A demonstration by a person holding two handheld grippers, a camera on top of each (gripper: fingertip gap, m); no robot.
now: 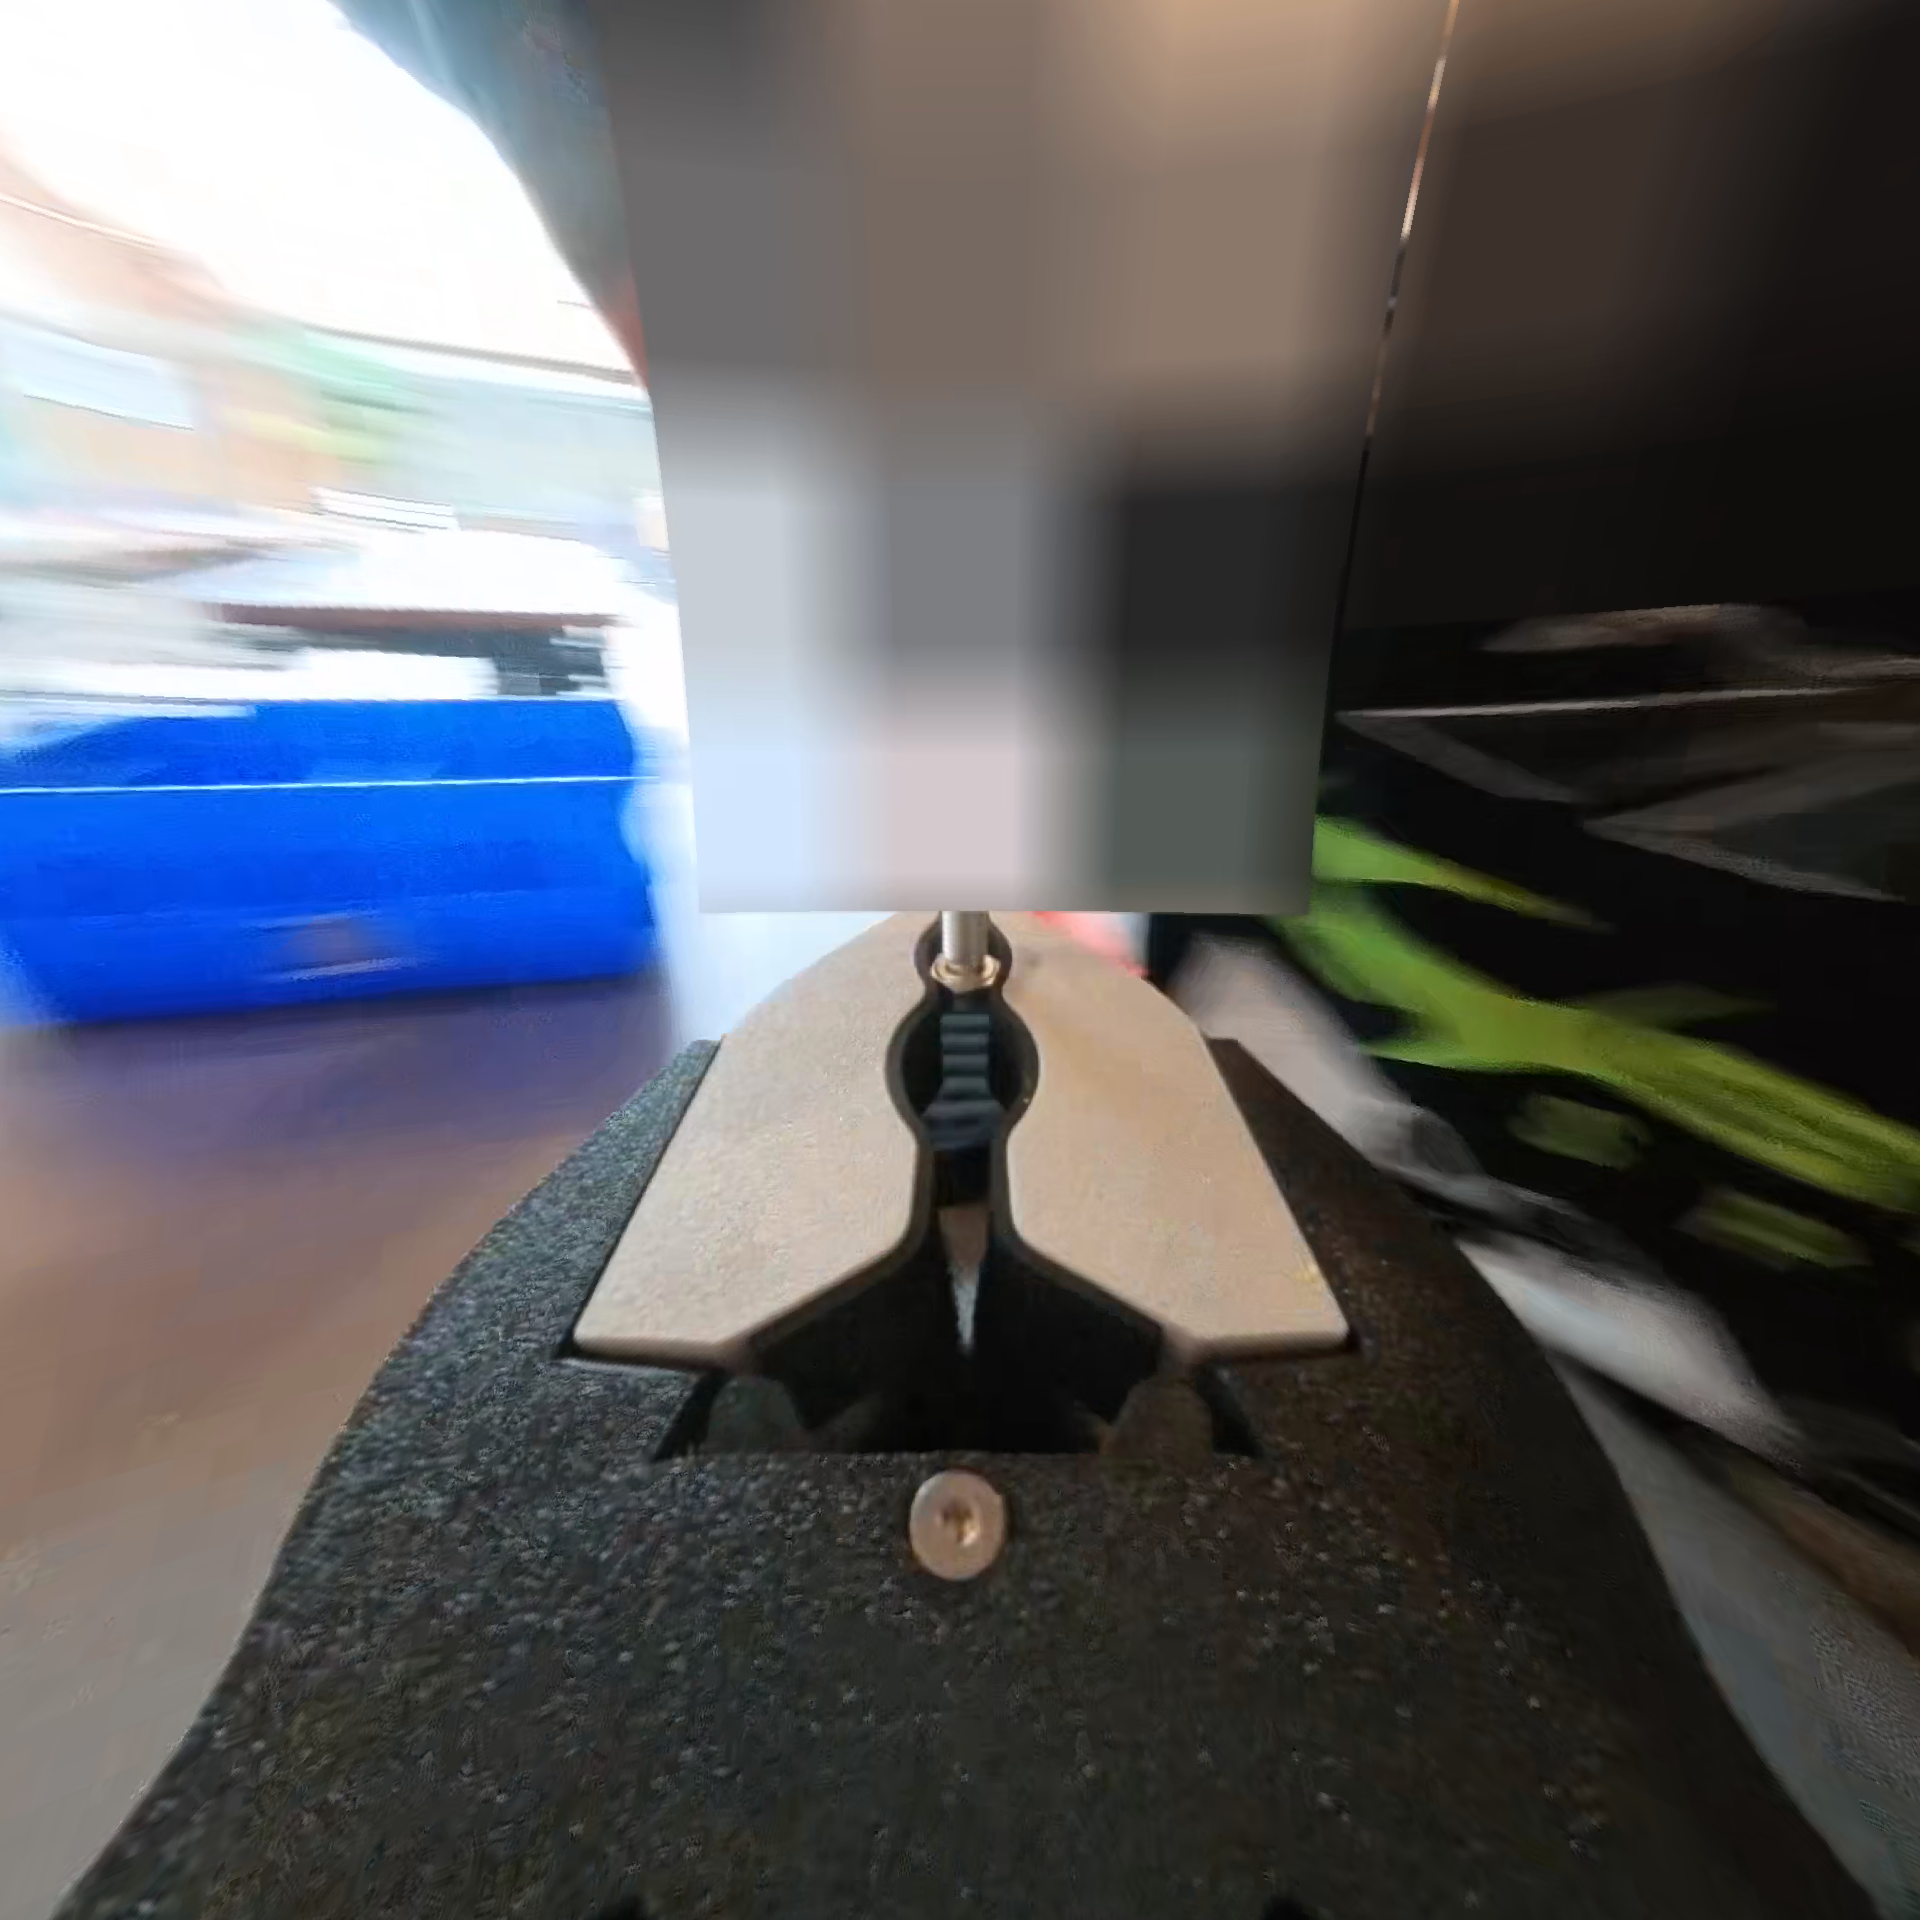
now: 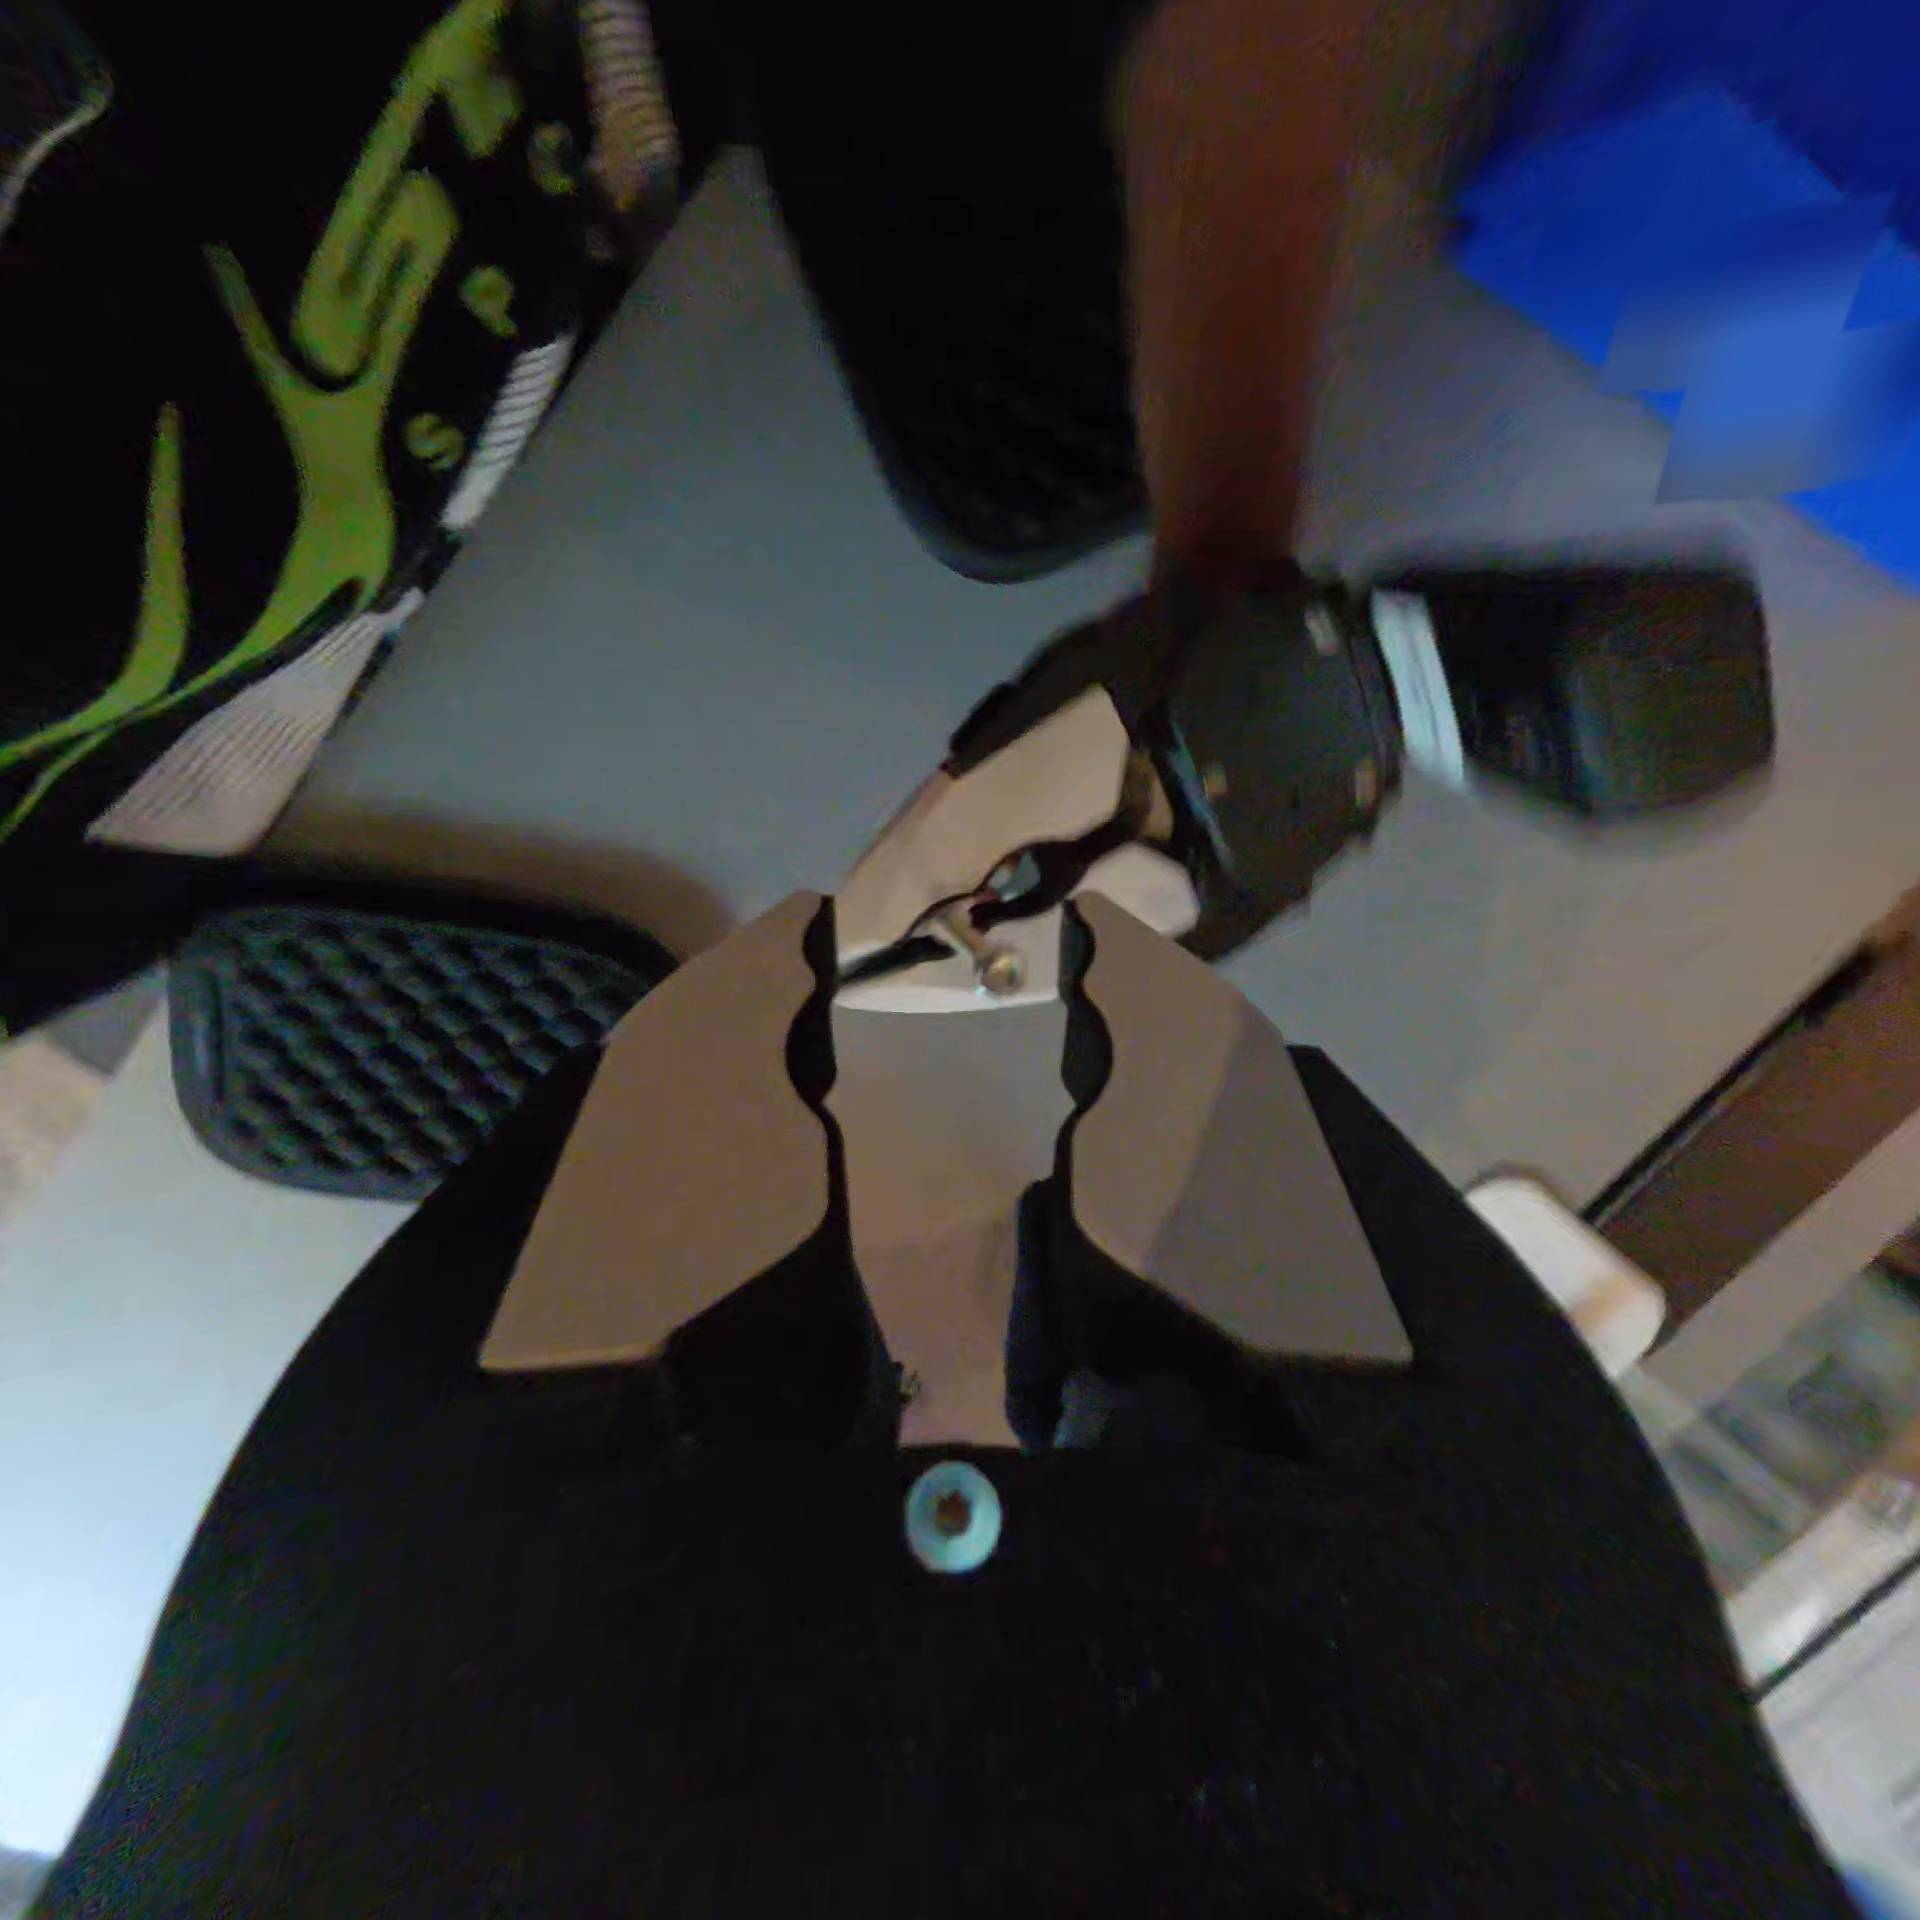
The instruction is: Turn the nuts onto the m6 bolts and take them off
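Observation:
In the left wrist view my left gripper (image 1: 964, 961) is shut on a silver bolt (image 1: 963, 935). Its shank sticks forward from the fingertips and runs under a blurred patch. A small metal collar sits on the shank right at the tips. In the right wrist view the left gripper (image 2: 1023, 831) shows just ahead, with the bolt (image 2: 977, 951) poking out of its fingers and a nut (image 2: 1004, 972) on the end. My right gripper (image 2: 951, 925) is open and empty. Its fingertips stand on either side of the nut, a little short of it, and do not touch it.
A blue bin (image 1: 312, 852) stands at the left and also shows in the right wrist view (image 2: 1714, 208). A person's black garment with green print (image 2: 312, 312) and forearm (image 2: 1226, 312) are close. Two black mesh pads (image 2: 384, 1039) lie on the pale table (image 2: 675, 623). A clear box (image 2: 1818, 1455) is at the right.

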